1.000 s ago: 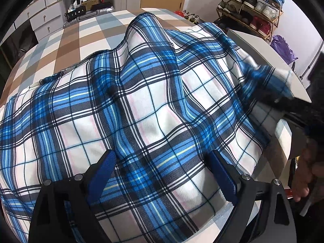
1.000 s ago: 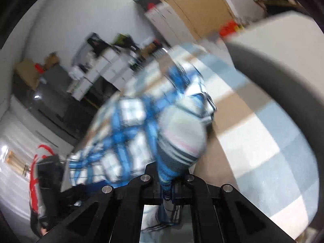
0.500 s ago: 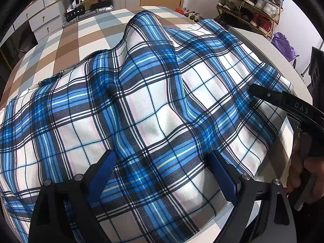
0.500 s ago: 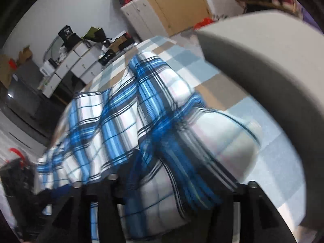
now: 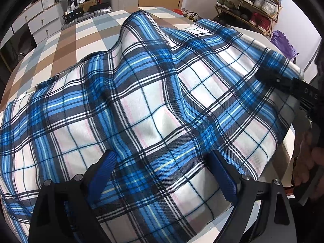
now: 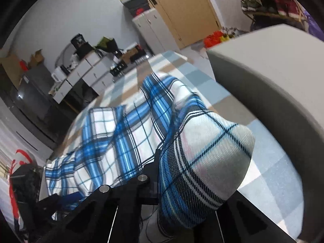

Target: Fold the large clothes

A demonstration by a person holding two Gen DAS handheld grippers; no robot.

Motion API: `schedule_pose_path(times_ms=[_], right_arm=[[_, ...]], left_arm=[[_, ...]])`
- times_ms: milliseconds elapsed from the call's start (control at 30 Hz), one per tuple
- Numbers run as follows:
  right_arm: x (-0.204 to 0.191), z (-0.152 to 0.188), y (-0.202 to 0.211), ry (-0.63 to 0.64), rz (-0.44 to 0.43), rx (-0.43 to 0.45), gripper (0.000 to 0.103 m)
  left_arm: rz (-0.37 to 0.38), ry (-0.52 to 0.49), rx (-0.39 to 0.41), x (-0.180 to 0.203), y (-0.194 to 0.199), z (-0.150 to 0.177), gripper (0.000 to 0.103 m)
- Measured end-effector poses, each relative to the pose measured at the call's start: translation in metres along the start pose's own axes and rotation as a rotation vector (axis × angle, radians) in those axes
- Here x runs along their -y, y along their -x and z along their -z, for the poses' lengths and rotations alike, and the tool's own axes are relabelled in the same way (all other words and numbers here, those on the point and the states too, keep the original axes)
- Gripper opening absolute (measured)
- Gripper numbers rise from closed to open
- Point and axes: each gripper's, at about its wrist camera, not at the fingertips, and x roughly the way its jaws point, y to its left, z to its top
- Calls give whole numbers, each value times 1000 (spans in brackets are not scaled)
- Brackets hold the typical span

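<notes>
The plaid cloth (image 5: 154,109) is spread over the checked table (image 5: 81,34). A regrasp has just been made by the right gripper (image 6: 160,174): its jaws were parted half a second ago and have just been closing, now clamped on the cloth's corner at three o'clock in the left view. The left gripper (image 5: 162,174) is held unmoved, jaws wide apart, over the near hem. A fold is judged ready to be begun.

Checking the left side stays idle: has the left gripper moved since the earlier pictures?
No. The left gripper frames the same plaid cloth squares.
</notes>
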Motion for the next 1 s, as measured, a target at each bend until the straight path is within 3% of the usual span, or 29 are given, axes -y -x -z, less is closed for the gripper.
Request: schedule_pose_path(times_ms=[100,367,567,733,767,833,967,1000], right_arm=[[-9,1,5,80,45,30,4],[1,-5,31,52,55,96,4],[16,-10,67,24,90,206,4],[22,-9,78,10,105,250,4],[22,-9,78,5,96,249,4],[20,-10,77,1,92,251,4],[12,-9,77,21,78,254,4],[9,-8,78,31,76,259,4]], left_arm=[[15,-13,4,6,-1,-1,90],[78,-86,21,38,-8,-9,90],[196,-201,-2,80,-15,-20,90],[284,-110,-48,54,3,-26,90],[282,-95,-43,46,7,-25,90],[187,-35,-29,17,20,-19,90],[130,68,-42,-28,31,-11,90],[81,78,-38,-37,34,-7,90]])
